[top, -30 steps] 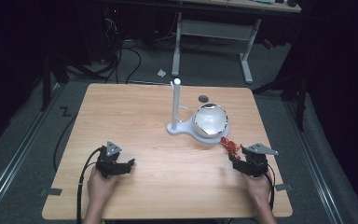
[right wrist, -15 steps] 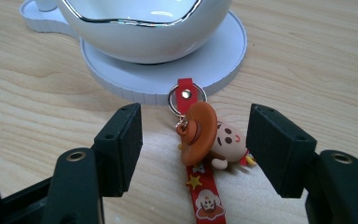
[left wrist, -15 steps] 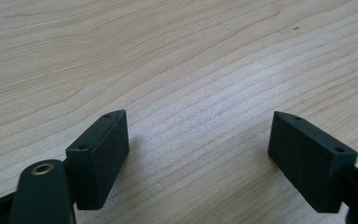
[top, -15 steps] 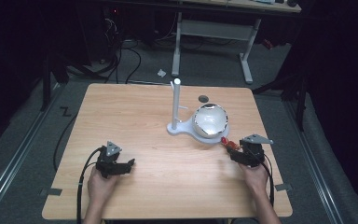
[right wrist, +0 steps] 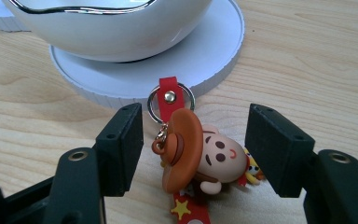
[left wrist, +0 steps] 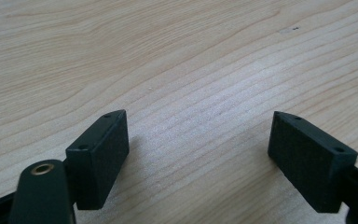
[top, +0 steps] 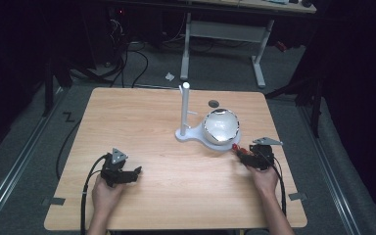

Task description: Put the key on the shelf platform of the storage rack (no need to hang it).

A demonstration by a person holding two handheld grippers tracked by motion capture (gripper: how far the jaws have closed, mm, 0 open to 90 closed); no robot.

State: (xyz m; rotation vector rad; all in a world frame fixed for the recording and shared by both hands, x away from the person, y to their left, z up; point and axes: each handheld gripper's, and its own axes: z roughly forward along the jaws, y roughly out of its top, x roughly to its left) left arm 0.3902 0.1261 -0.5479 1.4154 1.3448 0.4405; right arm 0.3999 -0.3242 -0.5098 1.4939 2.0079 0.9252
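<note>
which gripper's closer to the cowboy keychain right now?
Right. The right gripper has its open jaws on either side of the cowboy keychain, beside the white bowl. The left gripper sits open over bare table, far across from it.

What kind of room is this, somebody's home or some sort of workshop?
Most likely a lab or workshop, not a home. A bare wooden table stands on grey floor with loose cables behind it, another desk frame beyond, and tape marks on the floor.
</note>
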